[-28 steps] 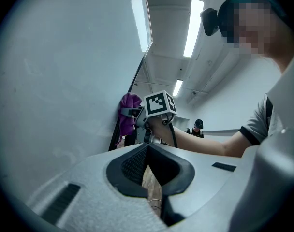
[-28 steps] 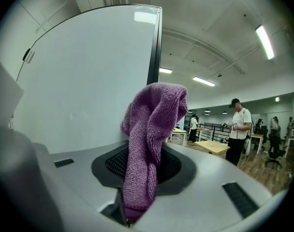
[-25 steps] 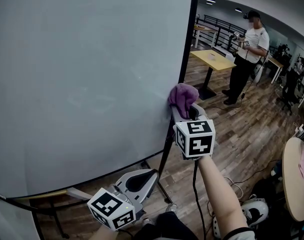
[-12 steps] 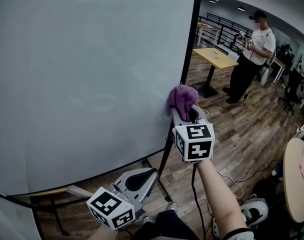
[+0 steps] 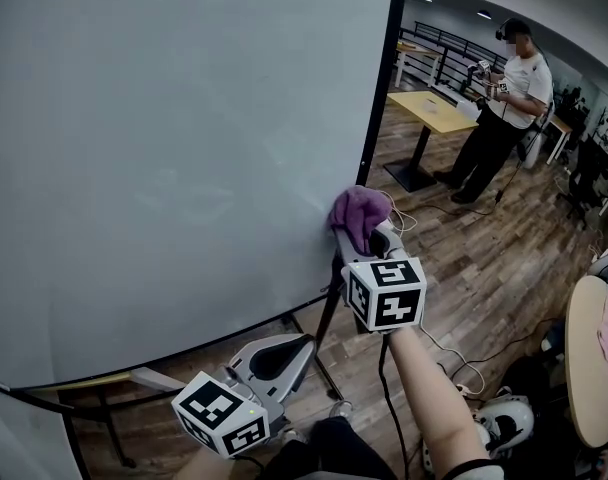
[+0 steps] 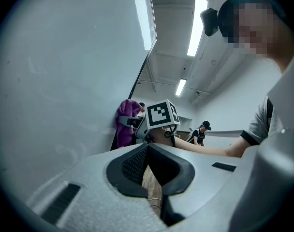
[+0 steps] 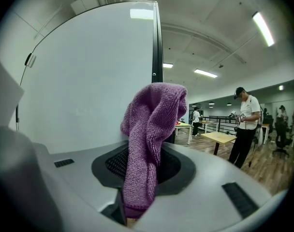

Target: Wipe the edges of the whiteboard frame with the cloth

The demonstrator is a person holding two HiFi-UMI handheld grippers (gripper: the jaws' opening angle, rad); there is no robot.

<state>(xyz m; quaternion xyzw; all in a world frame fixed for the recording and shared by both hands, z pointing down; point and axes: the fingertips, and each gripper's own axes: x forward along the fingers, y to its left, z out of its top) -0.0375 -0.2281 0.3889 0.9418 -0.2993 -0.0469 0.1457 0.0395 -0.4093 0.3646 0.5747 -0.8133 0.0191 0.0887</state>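
Note:
A large whiteboard (image 5: 174,158) fills the left of the head view, its black right frame edge (image 5: 376,98) running down to a lower corner. My right gripper (image 5: 359,230) is shut on a purple cloth (image 5: 357,211) that presses against that frame edge low down. In the right gripper view the purple cloth (image 7: 149,144) stands up between the jaws, the black frame edge (image 7: 158,57) right behind it. My left gripper (image 5: 284,348) hangs below the board, shut with nothing between its jaws; its view shows the purple cloth (image 6: 126,127) from below.
A person (image 5: 504,108) in a white shirt stands at the back right beside a yellow table (image 5: 439,113). The board's stand legs (image 5: 329,338) reach the wooden floor. A round table edge (image 5: 589,358) sits at the right. Cables (image 5: 454,358) lie on the floor.
My right gripper with the cloth has slid down the right frame edge and slightly left. The left gripper has barely moved.

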